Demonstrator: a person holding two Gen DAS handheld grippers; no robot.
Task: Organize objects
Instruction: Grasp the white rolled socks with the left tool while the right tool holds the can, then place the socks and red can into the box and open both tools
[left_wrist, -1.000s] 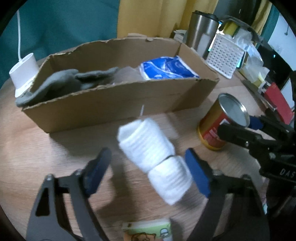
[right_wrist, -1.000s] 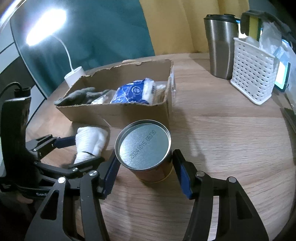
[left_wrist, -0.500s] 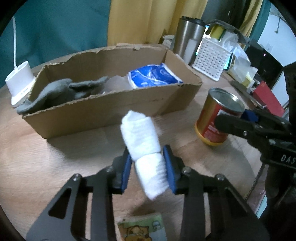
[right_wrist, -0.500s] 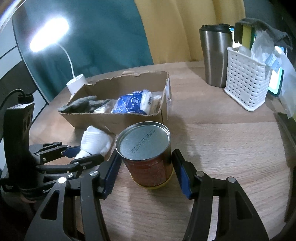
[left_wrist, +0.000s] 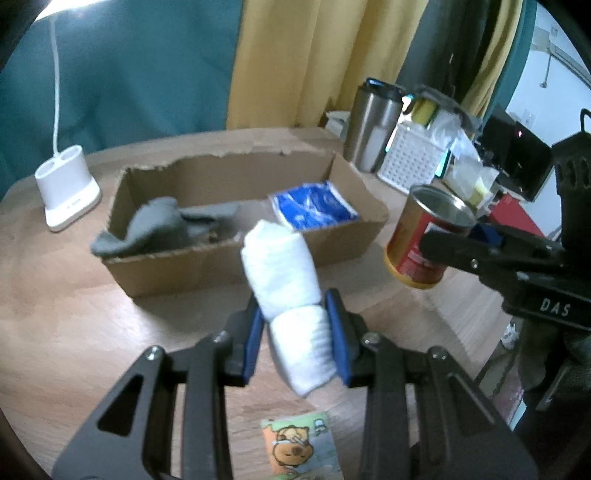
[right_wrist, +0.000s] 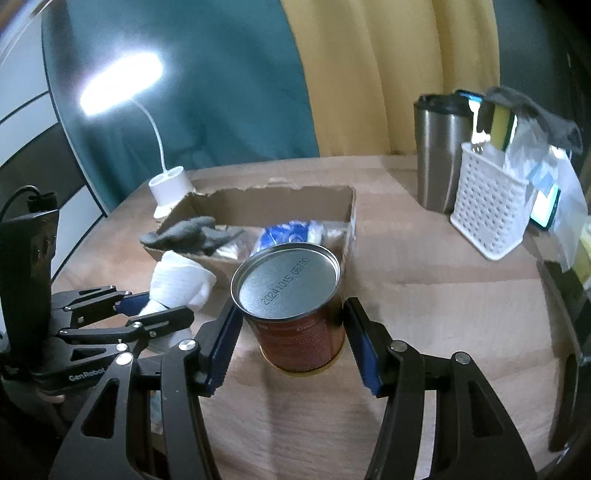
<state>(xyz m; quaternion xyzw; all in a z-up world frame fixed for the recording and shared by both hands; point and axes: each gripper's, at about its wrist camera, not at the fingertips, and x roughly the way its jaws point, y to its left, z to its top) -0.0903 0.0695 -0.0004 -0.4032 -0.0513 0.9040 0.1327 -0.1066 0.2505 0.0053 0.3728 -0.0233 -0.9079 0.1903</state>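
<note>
My left gripper (left_wrist: 295, 334) is shut on a rolled white sock (left_wrist: 284, 273) and holds it above the wooden table, in front of the cardboard box (left_wrist: 207, 262). The box holds a grey glove (left_wrist: 155, 225) and a blue packet (left_wrist: 314, 206). My right gripper (right_wrist: 293, 345) is shut on a red tin can (right_wrist: 295, 314) and holds it lifted off the table, right of the box. The sock (right_wrist: 181, 284) and the left gripper (right_wrist: 147, 314) show at the left of the right wrist view; the can (left_wrist: 424, 240) shows at the right of the left wrist view.
A white lamp base (left_wrist: 66, 192) stands left of the box. A steel tumbler (right_wrist: 439, 155) and a white perforated basket (right_wrist: 491, 206) stand at the back right. A small cartoon-printed packet (left_wrist: 299, 446) lies near the table's front edge.
My left gripper closed on the white sock and lifted it off the table. My right gripper closed on the can and raised it. Both views now sit higher above the table.
</note>
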